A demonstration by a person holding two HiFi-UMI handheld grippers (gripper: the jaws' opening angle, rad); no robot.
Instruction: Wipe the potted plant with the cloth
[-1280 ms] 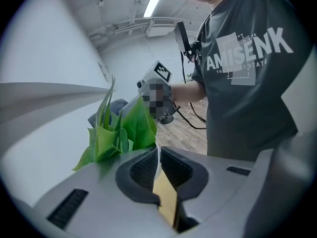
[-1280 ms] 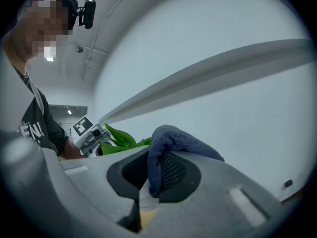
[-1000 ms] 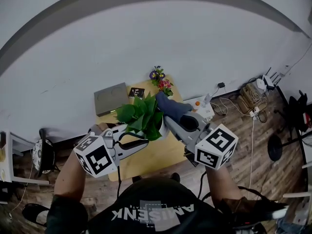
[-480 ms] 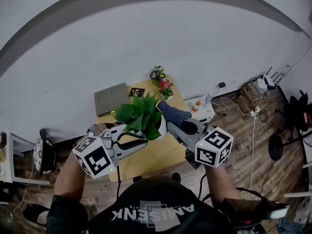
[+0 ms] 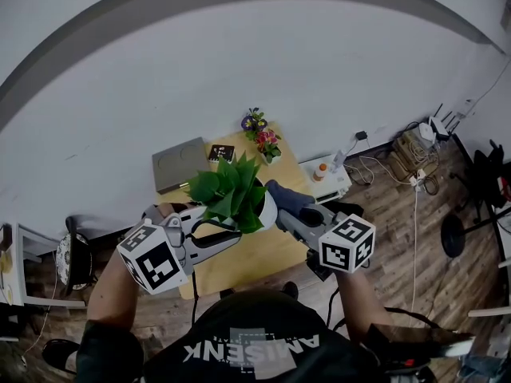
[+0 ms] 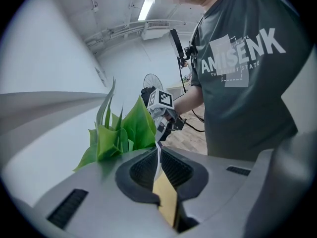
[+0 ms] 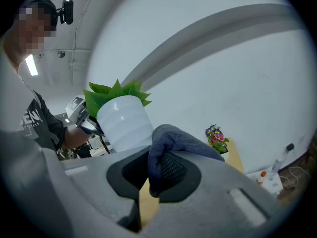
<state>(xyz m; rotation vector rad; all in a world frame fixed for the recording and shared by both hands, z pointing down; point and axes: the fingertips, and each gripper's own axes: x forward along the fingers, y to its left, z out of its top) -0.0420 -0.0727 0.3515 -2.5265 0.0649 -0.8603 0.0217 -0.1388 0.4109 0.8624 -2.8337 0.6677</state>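
Probably the potted plant (image 5: 233,191) is the heavy, tippy part of this job. It has a smooth white pot (image 7: 124,124) that looks hard and slippery, topped by thin leaves (image 6: 121,133) that should bend and tear easily. The rim (image 6: 158,157) looks like the sound place to hold. The left gripper (image 6: 157,151) has it there, jaws nearly together and pinching that thin white edge, with the leaves just above and beyond the tips.

The cloth (image 7: 171,143) should be light, soft and limp, and is best taken by a bunched fold. The right gripper (image 7: 151,157) is clamped on just such a fold, with the rest draped over one jaw. The pot's side stands just ahead of its tips, touching the cloth or very near it; I cannot tell which.

The plant is a bushy, bright green clump in a rounded, faintly banded pot. The cloth is dark blue-grey with a fine knit.
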